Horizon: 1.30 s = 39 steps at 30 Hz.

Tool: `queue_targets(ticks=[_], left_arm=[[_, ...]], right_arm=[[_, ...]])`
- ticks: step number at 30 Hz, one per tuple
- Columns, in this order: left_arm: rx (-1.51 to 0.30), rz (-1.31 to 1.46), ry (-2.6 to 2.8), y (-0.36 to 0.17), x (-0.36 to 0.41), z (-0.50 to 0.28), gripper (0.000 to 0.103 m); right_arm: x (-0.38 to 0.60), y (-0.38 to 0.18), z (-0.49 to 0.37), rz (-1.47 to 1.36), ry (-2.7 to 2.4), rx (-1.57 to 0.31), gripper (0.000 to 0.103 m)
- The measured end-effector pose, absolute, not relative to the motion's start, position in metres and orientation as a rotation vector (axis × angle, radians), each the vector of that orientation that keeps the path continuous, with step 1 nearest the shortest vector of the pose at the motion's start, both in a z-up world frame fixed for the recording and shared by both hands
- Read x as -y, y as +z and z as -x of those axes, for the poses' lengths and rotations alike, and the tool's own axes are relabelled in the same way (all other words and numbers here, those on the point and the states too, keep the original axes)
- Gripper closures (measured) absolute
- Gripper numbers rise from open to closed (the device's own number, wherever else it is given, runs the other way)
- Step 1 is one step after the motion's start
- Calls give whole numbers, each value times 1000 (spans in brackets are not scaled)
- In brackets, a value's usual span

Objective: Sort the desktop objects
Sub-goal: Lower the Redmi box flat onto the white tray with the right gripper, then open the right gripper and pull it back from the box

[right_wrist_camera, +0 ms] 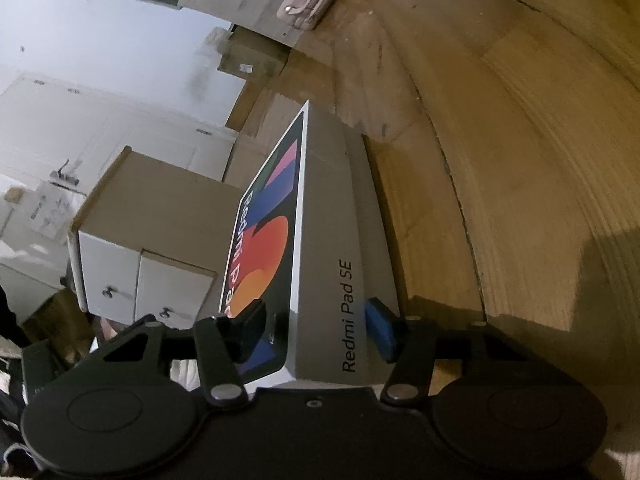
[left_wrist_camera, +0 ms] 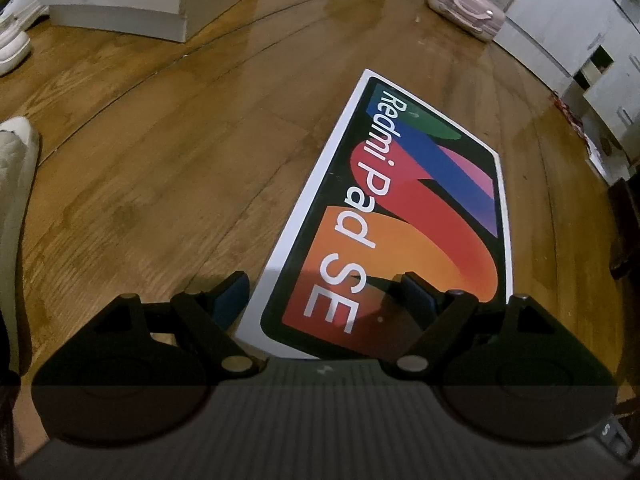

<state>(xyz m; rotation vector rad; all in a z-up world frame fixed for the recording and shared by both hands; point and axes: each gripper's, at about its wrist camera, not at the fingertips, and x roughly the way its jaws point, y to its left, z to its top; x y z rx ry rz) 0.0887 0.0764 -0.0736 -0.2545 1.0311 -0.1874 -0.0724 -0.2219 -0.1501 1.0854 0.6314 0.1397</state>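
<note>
We've got the right gripper (right_wrist_camera: 316,330) pinching the flat, glossy Redmi Pad SE box (right_wrist_camera: 320,264) across its thickness above the wood-grain floor (right_wrist_camera: 520,160); left gripper (left_wrist_camera: 320,300) spread, box's near corner hidden

The tablet box (left_wrist_camera: 400,216) has a white border around a black panel, filled with curved bands of green, blue, pink, purple, red and orange, and white lettering runs along it. In the right wrist view its side (right_wrist_camera: 340,264) is plain grey-white with black lettering. The floor (left_wrist_camera: 160,168) is brown wood with visible grain and long plank lines. A small case (left_wrist_camera: 464,8) is pale pink. The cabinet (right_wrist_camera: 132,240) is white with a tan top. Both grippers are black with blue pads (right_wrist_camera: 380,328).
</note>
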Motion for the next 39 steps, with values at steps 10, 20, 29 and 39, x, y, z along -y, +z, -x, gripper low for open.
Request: queue_targets(ticks=[10, 20, 29, 39], left_arm=[[-1053, 206, -173, -78, -72, -89, 22], [-1125, 95, -134, -84, -57, -89, 19], [-1134, 31, -128, -84, -49, -84, 15], [-1137, 13, -124, -82, -45, -82, 9]], right_arm=[[219, -150, 67, -1077, 117, -634, 42], [210, -150, 59, -953, 71, -727, 42], [207, -150, 57, -918, 54, -744, 42], [208, -150, 59, -904, 53, -738, 42]])
